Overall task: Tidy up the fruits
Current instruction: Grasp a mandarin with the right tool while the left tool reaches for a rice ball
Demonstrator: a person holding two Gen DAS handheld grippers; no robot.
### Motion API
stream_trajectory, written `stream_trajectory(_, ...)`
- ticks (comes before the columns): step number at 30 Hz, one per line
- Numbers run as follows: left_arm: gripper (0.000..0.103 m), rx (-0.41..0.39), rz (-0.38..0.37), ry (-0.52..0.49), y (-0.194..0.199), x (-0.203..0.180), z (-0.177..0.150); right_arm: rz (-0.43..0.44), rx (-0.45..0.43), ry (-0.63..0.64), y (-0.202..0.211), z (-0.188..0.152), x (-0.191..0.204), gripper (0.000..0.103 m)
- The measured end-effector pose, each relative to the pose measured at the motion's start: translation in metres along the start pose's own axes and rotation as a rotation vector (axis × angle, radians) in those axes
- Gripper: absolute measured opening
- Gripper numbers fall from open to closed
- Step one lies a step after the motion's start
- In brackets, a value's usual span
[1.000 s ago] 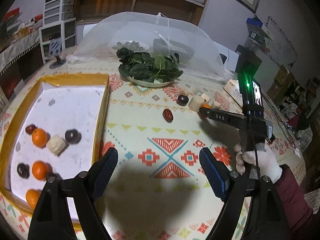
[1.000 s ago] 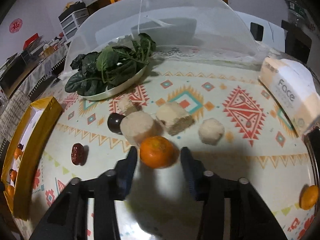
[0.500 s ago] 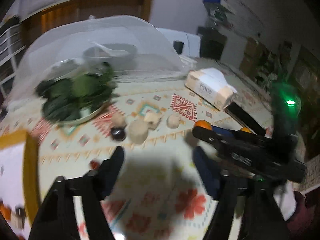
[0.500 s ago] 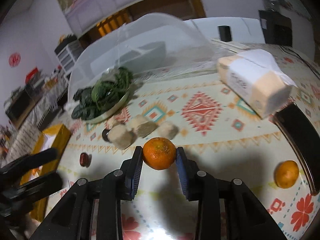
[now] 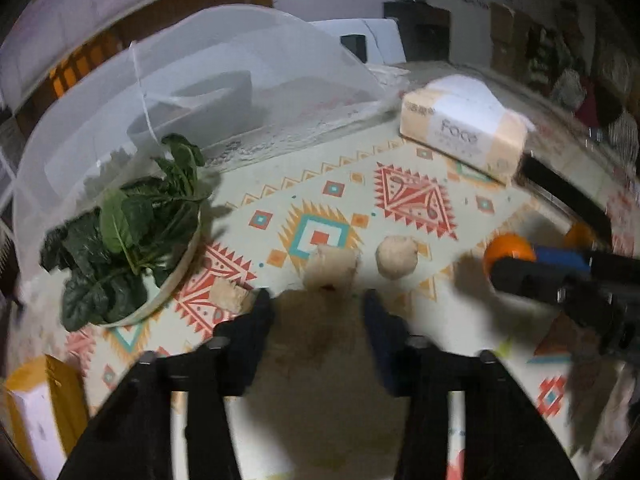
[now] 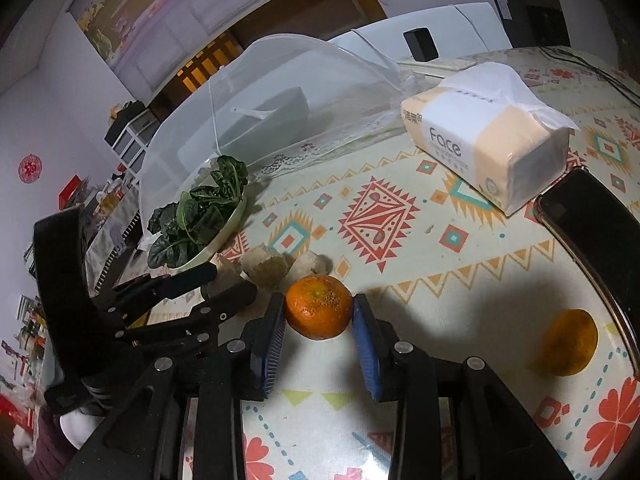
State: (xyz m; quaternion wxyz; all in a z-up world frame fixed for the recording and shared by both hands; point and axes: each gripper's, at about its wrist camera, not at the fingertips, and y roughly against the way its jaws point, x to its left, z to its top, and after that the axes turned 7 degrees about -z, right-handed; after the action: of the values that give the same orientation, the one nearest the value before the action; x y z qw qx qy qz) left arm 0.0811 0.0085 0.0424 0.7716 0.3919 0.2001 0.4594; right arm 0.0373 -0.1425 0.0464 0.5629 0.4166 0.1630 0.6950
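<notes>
Right gripper jaws clamp the tangerine; left gripper jaws, just narrowing, enclose a beige chunk

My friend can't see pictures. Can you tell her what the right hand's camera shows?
The right gripper squeezes an orange between its blue pads, above a patterned tablecloth. Another orange lies to the right; behind are a tissue pack and a plate of greens.

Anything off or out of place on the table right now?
Nothing spilled or damaged. One stray orange sits alone near the right edge of the table. The tissue pack has a sheet pulled loose on top.
</notes>
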Motion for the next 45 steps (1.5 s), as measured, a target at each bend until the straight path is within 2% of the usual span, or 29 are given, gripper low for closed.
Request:
stream_trajectory(2, 0.031, 0.013, -0.029, -0.017, 0.006, -0.002, -0.005, 0.0, 0.007, -0.004, -0.001, -0.001, 0.0, 0.037)
stream_trajectory(5, 0.021, 0.055, -0.144, -0.004, 0.022, -0.004, -0.012, 0.002, 0.012, -0.015, -0.002, -0.001, -0.002, 0.037)
stream_trajectory(6, 0.02, 0.068, -0.191, -0.006, 0.029, -0.007, -0.017, 0.004, 0.012, -0.02, -0.001, 0.0, -0.003, 0.037)
stream_trajectory(10, 0.021, 0.039, -0.208, -0.012, 0.052, -0.013, -0.027, 0.009, 0.002, -0.026, 0.002, 0.001, -0.004, 0.037)
stream_trajectory(11, 0.026, 0.028, -0.213, -0.004, 0.055, -0.012, -0.028, 0.011, 0.001, -0.026, 0.002, 0.001, -0.004, 0.038)
stream_trajectory(14, 0.044, -0.005, -0.179, -0.004, 0.055, -0.013, -0.03, 0.013, 0.005, -0.026, 0.002, 0.0, -0.004, 0.038)
stream_trajectory(20, 0.047, 0.012, -0.182, 0.021, 0.029, -0.017, -0.027, 0.014, 0.005, -0.029, 0.002, 0.0, -0.004, 0.038)
stream_trajectory(21, 0.048, -0.001, -0.162, 0.011, 0.028, -0.02, -0.026, 0.014, 0.005, -0.028, 0.002, 0.0, -0.004, 0.038)
stream_trajectory(25, 0.045, -0.004, -0.111, 0.009, 0.023, -0.025, -0.024, 0.016, 0.009, -0.02, 0.001, 0.0, -0.002, 0.038)
stream_trajectory(27, 0.031, -0.003, -0.073, 0.013, 0.024, -0.024, -0.025, 0.019, 0.013, -0.015, -0.001, -0.001, -0.001, 0.038)
stream_trajectory(32, 0.031, -0.016, -0.075, 0.049, 0.029, -0.017, -0.029, 0.007, 0.015, -0.011, -0.004, -0.003, -0.001, 0.038)
stream_trajectory(33, 0.034, -0.021, -0.08, 0.05, 0.029, -0.017, -0.03, 0.004, 0.013, -0.014, -0.004, -0.003, -0.001, 0.038)
stream_trajectory(36, 0.059, -0.045, -0.087, 0.051, 0.031, -0.018, -0.03, 0.001, 0.006, -0.019, -0.003, -0.002, -0.003, 0.038)
stream_trajectory(38, 0.063, -0.049, -0.098, 0.056, 0.03, -0.018, -0.03, 0.002, 0.005, -0.021, -0.003, -0.002, -0.003, 0.038)
stream_trajectory(41, 0.063, -0.024, -0.092, 0.06, 0.019, -0.021, -0.029, 0.009, 0.006, -0.012, -0.002, -0.002, -0.002, 0.038)
stream_trajectory(43, 0.061, -0.001, -0.095, 0.065, 0.012, -0.023, -0.03, 0.011, 0.005, -0.008, -0.002, -0.003, -0.001, 0.038)
stream_trajectory(45, 0.032, 0.023, -0.092, 0.087, 0.004, -0.022, -0.032, 0.015, 0.007, -0.005, -0.002, -0.003, 0.0, 0.038)
